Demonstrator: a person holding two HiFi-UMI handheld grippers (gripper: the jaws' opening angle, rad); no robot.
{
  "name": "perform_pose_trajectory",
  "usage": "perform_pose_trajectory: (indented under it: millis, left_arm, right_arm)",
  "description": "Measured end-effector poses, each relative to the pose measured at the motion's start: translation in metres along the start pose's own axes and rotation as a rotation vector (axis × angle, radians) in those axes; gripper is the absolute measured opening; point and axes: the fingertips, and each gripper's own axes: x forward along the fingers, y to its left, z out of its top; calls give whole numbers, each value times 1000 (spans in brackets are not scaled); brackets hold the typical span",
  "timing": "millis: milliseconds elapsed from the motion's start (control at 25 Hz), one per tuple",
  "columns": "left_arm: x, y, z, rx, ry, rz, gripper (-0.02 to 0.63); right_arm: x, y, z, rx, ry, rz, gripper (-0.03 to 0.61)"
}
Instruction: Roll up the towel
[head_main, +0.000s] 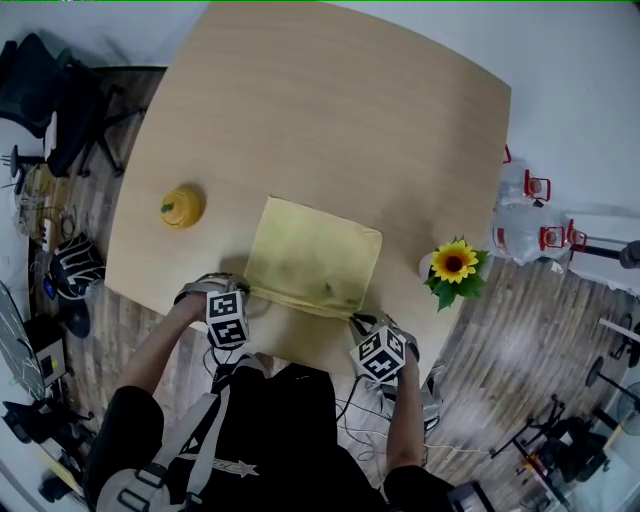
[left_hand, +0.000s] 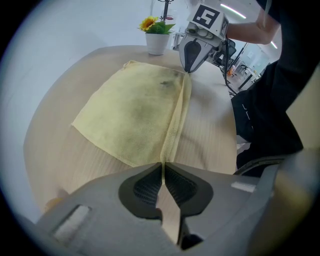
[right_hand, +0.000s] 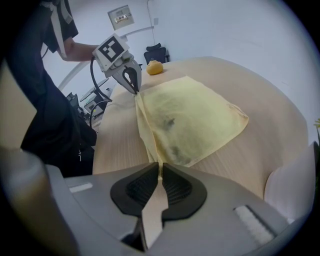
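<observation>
While the person stands at the near edge of the wooden table (head_main: 330, 110), both forearms reach forward and the grippers point steeply down at the tabletop. Far left on the table sits a small yellow round fruit-like thing (head_main: 181, 206), well apart from the cloth. The left gripper (head_main: 246, 294) is at the towel's near left corner, with its forearm coming in from the lower left. Its jaws are nearly together, pinching a thin fold of hem between the pads. The yellow towel (head_main: 312, 255) lies mostly flat in the near middle of the table and has darker smudges on it. Its near edge is gathered into a narrow ridge that runs from one gripper to the other. The right gripper (head_main: 354, 320) is at the near right corner, marker cube up. Its jaws are likewise clamped on the hem, cloth visible between the pads. Right of that, a sunflower in a white pot (head_main: 455, 265) stands at the table's right edge, near the towel but apart from it.
</observation>
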Motion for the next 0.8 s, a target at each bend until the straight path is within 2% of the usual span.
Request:
perform_pose_trajectory:
  millis: [160,240,320,560,800]
  left_arm:
    - [2,5,0,-9,10,23,32]
    - [1,7,-1,-21,8,36,42]
    - [1,10,-1,-35,2,51,63]
    - [1,21,-2,-78,-19,93,149]
    - [-6,31,-12,-105,-20,132,164]
  right_arm:
    - [1,-8,1,-2,-5,-56,34]
    - [1,-12,1,-2,-6,-82,94]
    - [1,-16,0,-2,-4,-106,123]
    - [1,-20,-1,-14,-6,-154,133]
    - [-6,-24,-1,-18,-17,-209,133]
